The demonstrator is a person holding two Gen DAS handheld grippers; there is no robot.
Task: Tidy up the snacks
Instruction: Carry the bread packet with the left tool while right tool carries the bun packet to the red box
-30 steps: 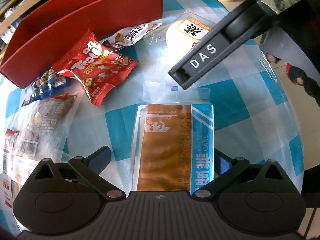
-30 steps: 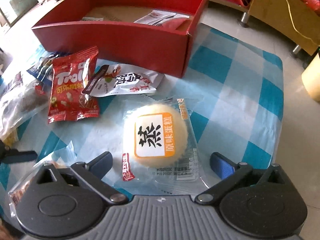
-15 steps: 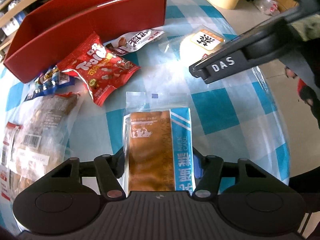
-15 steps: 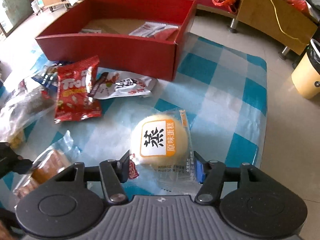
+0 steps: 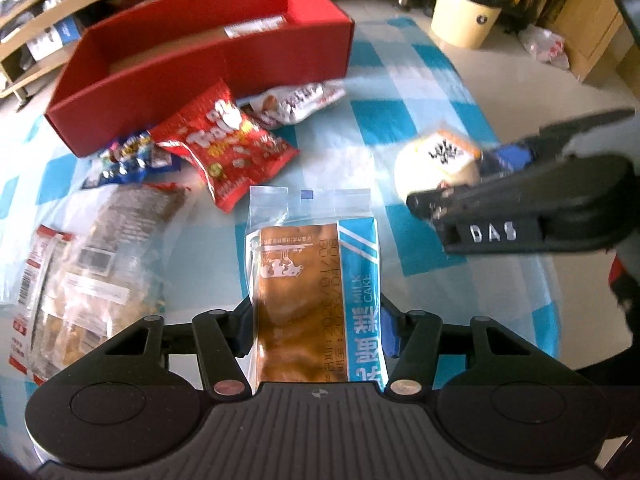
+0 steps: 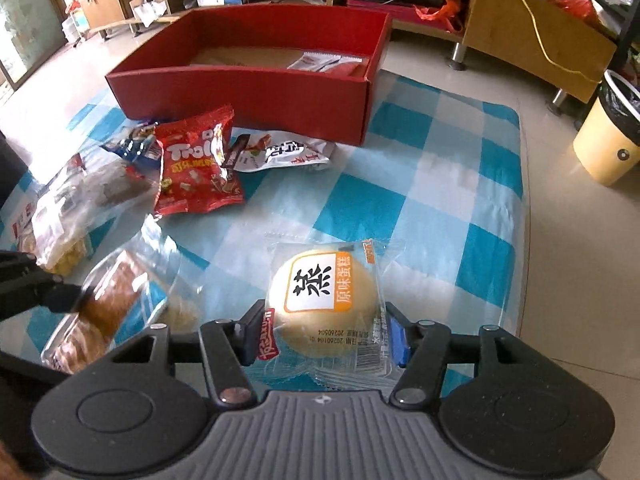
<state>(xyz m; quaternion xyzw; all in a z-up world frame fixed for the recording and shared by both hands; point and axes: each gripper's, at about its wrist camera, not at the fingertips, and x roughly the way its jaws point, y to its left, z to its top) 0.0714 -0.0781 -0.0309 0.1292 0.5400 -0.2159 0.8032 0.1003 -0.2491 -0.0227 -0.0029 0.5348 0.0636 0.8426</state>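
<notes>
Here both claws carry a snack, each pinched by the sides of its wrapper so the cake inside is not crushed. The left claw is closed on the milk cake, a flat brown-and-blue packet that runs forward between the fingers with its clear sealed end pointing at the far side. The right claw is closed on the round steamed cake, label up, gripped across its near half. Both packets appear lifted off the checked tabletop, though how high cannot be told.

The red box stands at the far side, open at the top, with a few sachets already in its far right corner; that seems the place where the snacks are gathered. Just near its front wall lie the red gummy bag, a white packet and a small blue bag, touching or overlapping one another. A large clear bag lies at the left. These are probably left for later trips, since both claws are full.
</notes>
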